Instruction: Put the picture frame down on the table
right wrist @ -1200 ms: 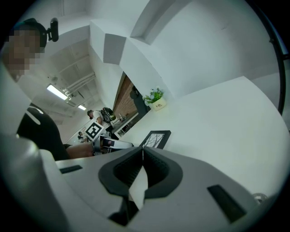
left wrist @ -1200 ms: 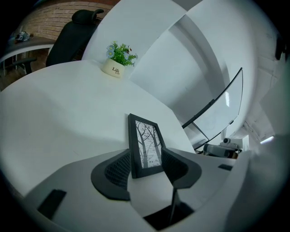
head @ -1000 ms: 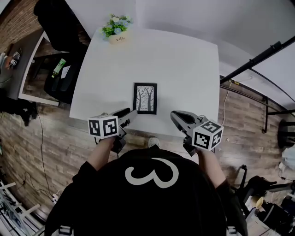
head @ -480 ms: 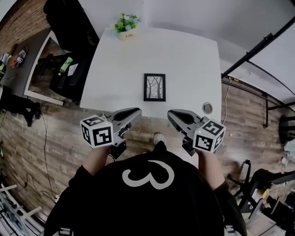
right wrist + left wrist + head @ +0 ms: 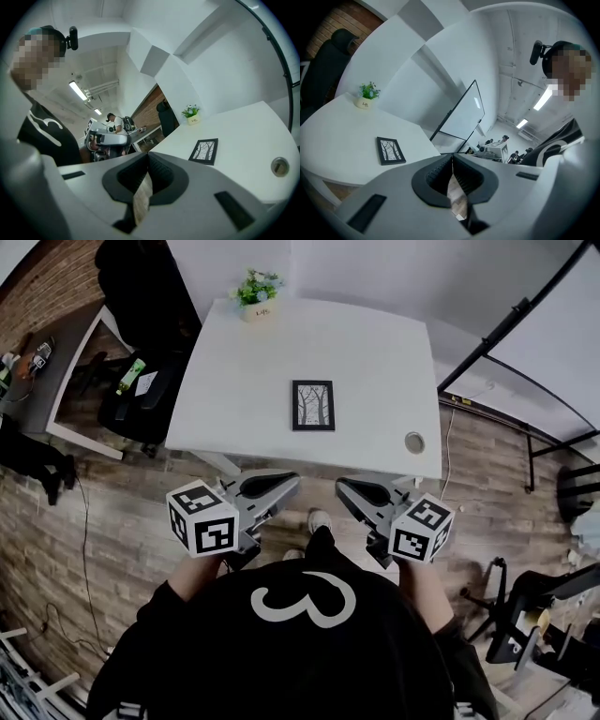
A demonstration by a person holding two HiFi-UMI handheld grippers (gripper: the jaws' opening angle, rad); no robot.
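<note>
The picture frame [image 5: 313, 405] lies flat on the white bench [image 5: 375, 362], picture side up, a little in from the near edge and well short of the potted plant [image 5: 255, 292] at the far edge. And both claws are away! A second ago they hung right at the frame's near corners; now they are drawn back past the bench's near edge, over the wooden floor [image 5: 112, 549], well apart from the frame. The left claw [image 5: 291, 482] has just been closing, and its jaws meet with nothing between them. The right claw [image 5: 341, 486] is pressed together too, equally empty. Nothing touches the frame, so the put-down looks complete.
</note>
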